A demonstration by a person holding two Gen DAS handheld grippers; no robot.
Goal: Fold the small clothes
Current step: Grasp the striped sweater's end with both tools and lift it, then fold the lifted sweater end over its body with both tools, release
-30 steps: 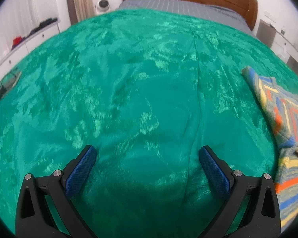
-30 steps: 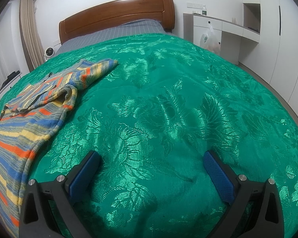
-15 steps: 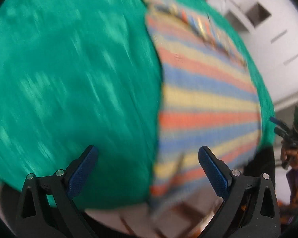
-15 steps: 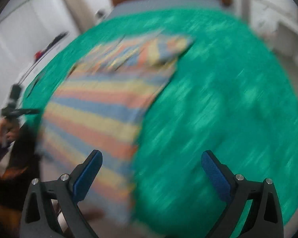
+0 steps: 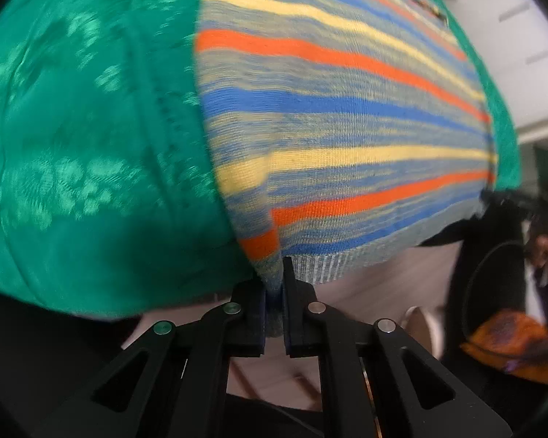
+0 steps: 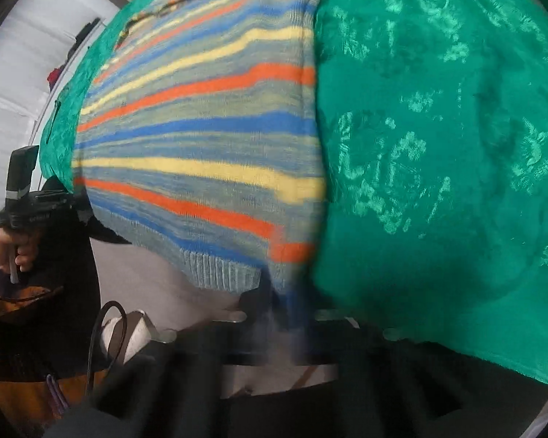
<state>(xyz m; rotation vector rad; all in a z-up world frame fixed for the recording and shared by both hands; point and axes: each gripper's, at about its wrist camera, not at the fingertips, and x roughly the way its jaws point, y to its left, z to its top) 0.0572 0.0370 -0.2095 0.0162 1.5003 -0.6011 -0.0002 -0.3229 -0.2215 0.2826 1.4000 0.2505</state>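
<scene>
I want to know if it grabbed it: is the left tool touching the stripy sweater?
Touching. In the left wrist view, the left tool is shut on the bottom corner of the stripy sweater, with the knit pinched between its two fingers.

Open green bedspread (image 5: 73, 138) flanks the striped sweater (image 5: 339, 116) — bare floor (image 5: 383, 284) below the bed's edge.

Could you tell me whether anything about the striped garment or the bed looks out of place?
Nothing looks damaged. The striped sweater lies flat on the green bedspread, its ribbed hem overhanging the bed edge. The left gripper has its jaws closed on one hem corner; the right gripper is too blurred to judge.
</scene>
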